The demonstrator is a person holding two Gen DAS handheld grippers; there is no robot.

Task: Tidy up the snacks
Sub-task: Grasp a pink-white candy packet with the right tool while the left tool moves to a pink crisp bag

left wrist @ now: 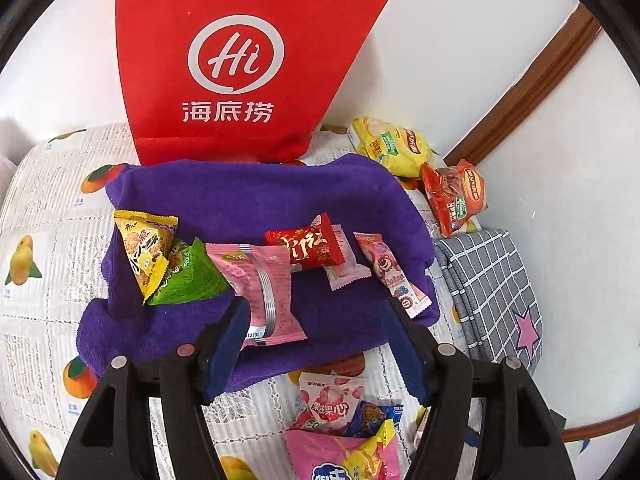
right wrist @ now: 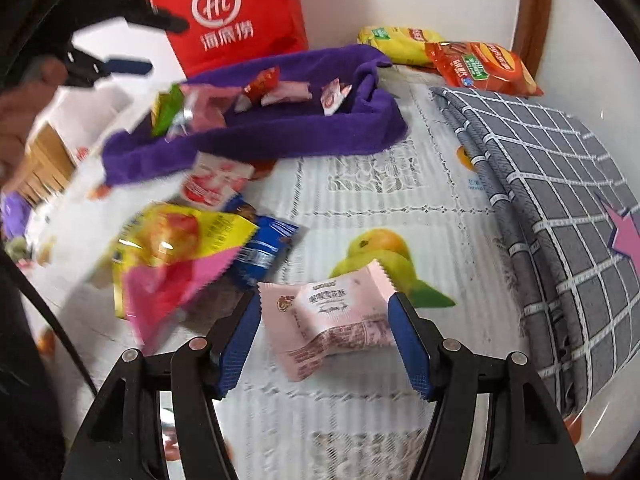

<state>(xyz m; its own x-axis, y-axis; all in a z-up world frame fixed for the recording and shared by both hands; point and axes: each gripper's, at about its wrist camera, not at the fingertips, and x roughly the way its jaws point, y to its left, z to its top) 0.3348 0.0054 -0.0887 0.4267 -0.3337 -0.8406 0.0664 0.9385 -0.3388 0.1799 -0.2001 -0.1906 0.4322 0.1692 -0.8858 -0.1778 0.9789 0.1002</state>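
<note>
Snacks lie in two groups. Sorted group: small packets on the purple towel [left wrist: 256,200], in a row running left to right, among them a yellow packet [left wrist: 144,252], a green packet [left wrist: 188,276], a pink packet [left wrist: 264,288] and a red packet [left wrist: 306,250]. Unsorted group: a heap [right wrist: 184,248] on the near left of the tablecloth [right wrist: 360,200], plus one pale pink packet [right wrist: 332,316] lying apart from it, to its right.

Left gripper [left wrist: 312,344]: jaws stand moderately wide and empty. The pink packet lies on the towel just past the left finger; nothing is pinched. This gripper hangs over the near edge of the towel.

Right gripper [right wrist: 324,340]: jaws moderately wide, nothing clamped. The pale pink packet lies directly ahead, between the two fingertips. Its right edge appears to touch the right finger [right wrist: 408,340]; the left finger stands just clear of it. Whether the pads rest on the tablecloth cannot be told.

Key relation: the packet's long axis runs roughly left to right, across the jaw gap, tilted slightly. The jaws therefore bracket the packet along its length, and the gap barely exceeds that length.

Judgement: the right hand is the nearer one and is placed for the pickup. Closing would squeeze the packet end to end; a soft wrapper may buckle. The towel lies far and left of this gripper.
</note>
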